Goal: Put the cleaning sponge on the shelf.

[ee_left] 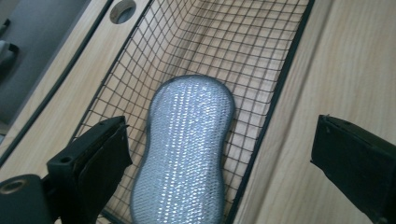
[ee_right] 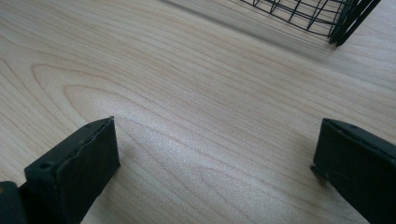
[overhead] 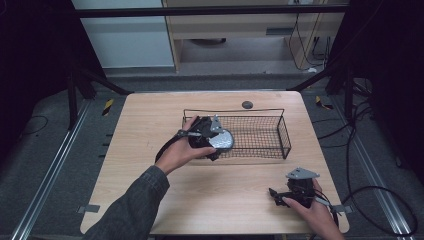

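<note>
A silver mesh scouring sponge [ee_left: 184, 149] lies flat on the floor of a black wire basket [ee_left: 280, 79], at its left end in the high view [overhead: 223, 139]. My left gripper [ee_left: 224, 140] hangs over that end of the basket [overhead: 280, 131] with its jaws wide apart. One jaw is inside the basket beside the sponge, the other outside the basket's wall, and neither pad touches the sponge. In the high view the left gripper [overhead: 219, 145] is held by a hand with a grey sleeve. My right gripper [ee_right: 215, 140] stands open over bare wood near the table's front right corner [overhead: 274, 194].
The wooden table [overhead: 150, 130] has a round cable hole [overhead: 247, 104] behind the basket. A corner of the basket [ee_right: 345, 18] shows in the right gripper view. Cables [overhead: 360, 150] lie on the floor to the right of the table.
</note>
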`<control>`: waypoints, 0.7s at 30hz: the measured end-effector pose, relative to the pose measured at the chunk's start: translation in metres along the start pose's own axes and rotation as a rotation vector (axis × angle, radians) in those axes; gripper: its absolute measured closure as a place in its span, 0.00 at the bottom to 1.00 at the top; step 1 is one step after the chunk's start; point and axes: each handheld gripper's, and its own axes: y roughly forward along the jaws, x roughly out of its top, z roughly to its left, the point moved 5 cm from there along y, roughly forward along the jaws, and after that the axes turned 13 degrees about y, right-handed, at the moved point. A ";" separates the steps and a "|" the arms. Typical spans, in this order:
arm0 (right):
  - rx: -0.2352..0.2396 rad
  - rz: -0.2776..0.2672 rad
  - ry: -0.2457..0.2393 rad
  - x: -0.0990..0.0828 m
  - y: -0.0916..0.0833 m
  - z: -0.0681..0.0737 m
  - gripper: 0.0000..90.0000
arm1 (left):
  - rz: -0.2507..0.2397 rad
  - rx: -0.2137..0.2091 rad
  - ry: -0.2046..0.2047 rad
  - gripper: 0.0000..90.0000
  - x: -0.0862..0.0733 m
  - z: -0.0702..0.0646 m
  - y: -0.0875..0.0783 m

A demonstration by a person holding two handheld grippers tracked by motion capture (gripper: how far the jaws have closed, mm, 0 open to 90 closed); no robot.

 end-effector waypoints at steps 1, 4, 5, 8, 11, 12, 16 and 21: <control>0.000 0.000 0.000 0.000 0.000 0.000 0.00 | -0.004 0.003 0.002 0.04 0.000 -0.001 0.000; 0.000 0.001 0.003 0.000 0.000 0.000 0.00 | -0.010 0.011 0.003 0.04 0.002 -0.006 0.000; 0.000 0.001 0.003 0.000 0.000 0.000 0.00 | -0.018 0.013 0.004 0.04 0.003 -0.008 0.000; 0.000 0.000 0.000 0.000 0.000 0.000 0.00 | -0.022 0.024 0.008 0.04 0.004 -0.014 -0.002; 0.000 0.000 0.001 0.000 0.000 0.000 0.00 | -0.037 0.032 0.014 0.04 0.006 -0.020 -0.005; 0.000 0.000 0.001 0.000 0.000 0.000 0.00 | -0.037 0.031 0.015 0.04 0.006 -0.022 -0.006; 0.000 0.000 0.001 0.000 0.000 0.000 0.00 | -0.058 0.033 0.015 0.04 0.007 -0.029 -0.011; 0.000 0.000 0.001 0.000 0.000 0.000 0.00 | -0.070 0.038 0.018 0.04 0.008 -0.032 -0.017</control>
